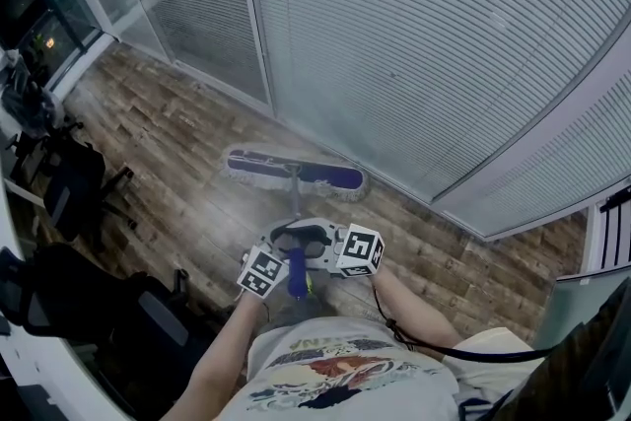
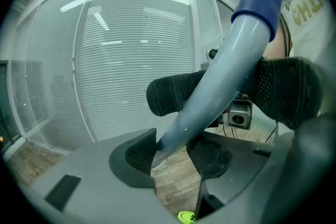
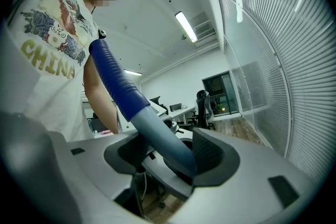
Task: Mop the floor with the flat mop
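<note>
The flat mop's head (image 1: pixel 294 171), blue with pale fringes, lies flat on the wooden floor near the glass wall. Its grey pole (image 1: pixel 294 202) rises toward me and ends in a dark blue grip (image 1: pixel 296 273). My left gripper (image 1: pixel 284 249) and right gripper (image 1: pixel 315 246) meet on the pole from either side, just above the blue grip's lower end. In the left gripper view the pole (image 2: pixel 210 97) runs between the left gripper (image 2: pixel 172 153) pads, which are shut on it. In the right gripper view the right gripper (image 3: pixel 165 155) clamps the same pole (image 3: pixel 157 134) below the blue grip (image 3: pixel 113 78).
A glass wall with horizontal blinds (image 1: pixel 414 44) runs close behind the mop head. Black office chairs (image 1: pixel 74 187) and dark desk gear stand at the left. Wooden plank floor (image 1: pixel 168 128) lies between them and the mop. A person's torso in a white printed shirt (image 3: pixel 47 55) is behind the handle.
</note>
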Tool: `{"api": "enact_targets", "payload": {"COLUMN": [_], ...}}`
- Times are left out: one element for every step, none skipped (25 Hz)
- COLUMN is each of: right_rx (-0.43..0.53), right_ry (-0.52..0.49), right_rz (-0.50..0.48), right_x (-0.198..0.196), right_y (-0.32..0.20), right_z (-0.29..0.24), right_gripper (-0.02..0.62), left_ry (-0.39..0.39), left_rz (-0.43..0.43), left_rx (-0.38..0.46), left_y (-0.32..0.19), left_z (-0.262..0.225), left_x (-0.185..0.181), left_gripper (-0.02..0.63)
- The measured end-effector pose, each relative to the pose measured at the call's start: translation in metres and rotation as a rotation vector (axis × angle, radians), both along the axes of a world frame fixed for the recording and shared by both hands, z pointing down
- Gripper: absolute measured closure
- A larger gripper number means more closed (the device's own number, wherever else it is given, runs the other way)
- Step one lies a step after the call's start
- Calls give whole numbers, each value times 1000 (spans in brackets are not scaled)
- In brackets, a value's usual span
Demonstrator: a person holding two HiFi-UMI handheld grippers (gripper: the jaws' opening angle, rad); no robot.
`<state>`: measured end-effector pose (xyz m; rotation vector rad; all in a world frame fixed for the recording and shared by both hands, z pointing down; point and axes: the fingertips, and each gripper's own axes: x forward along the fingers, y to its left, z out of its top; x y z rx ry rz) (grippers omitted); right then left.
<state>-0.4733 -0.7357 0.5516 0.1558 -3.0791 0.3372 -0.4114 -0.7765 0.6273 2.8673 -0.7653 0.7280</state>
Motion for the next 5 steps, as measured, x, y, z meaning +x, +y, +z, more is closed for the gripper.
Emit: {"api": "enact_targets", "payload": {"right_rx": [0,0,0,1,0], "right_ry": [-2,-4,-5,-5,-5], "right_rz": [2,3,4,4,3], "right_x": [-2,-4,-6,-8,-9], "right_y": [-2,-3,-5,-6,-7], "right_z": [-1,-2,-3,-3,-4], "right_gripper": [345,345,345,345,345], "left_ry": [-1,-1,0,0,1], "left_rz": [3,4,5,5,4], "left_rx": [-1,-3,-5,-6,-8], "left_y": [-2,-3,-4,-5,-6], "left_z": [-1,-1,-2,-2,-3], "left_x": [-2,-4,-5,-7,-9], "left_gripper": [451,451,451,451,453]}}
